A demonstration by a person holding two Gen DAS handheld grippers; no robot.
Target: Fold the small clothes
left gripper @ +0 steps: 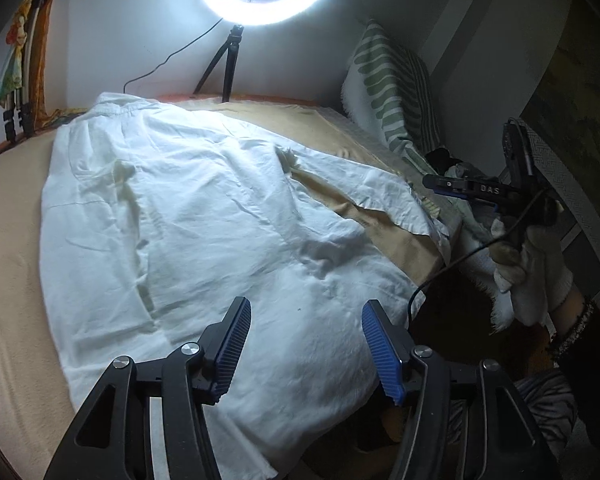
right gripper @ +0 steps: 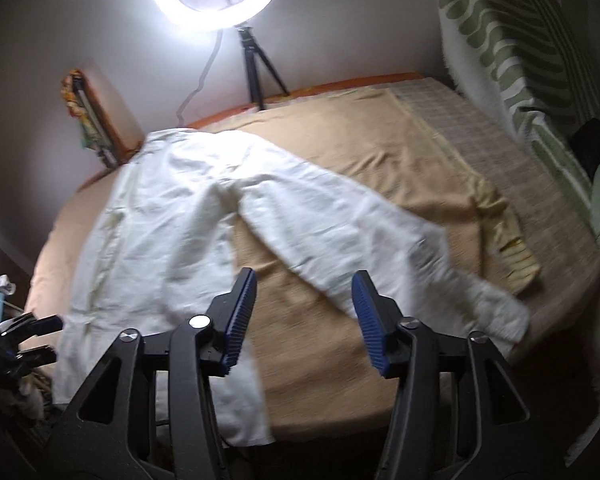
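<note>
My left gripper (left gripper: 304, 344) and right gripper (right gripper: 304, 316) both have jaws apart, holding nothing. The white trousers (right gripper: 204, 216) lie spread on the beige blanket (right gripper: 380, 152). I judge folding is not started; next I must grasp one leg end.

The trousers (right gripper: 204, 216) are white, the blanket (right gripper: 364, 152) tan. Green wavy stripes cover a white pillow (left gripper: 384, 80). Both grippers are black with ribbed blue pads (left gripper: 230, 344).
</note>
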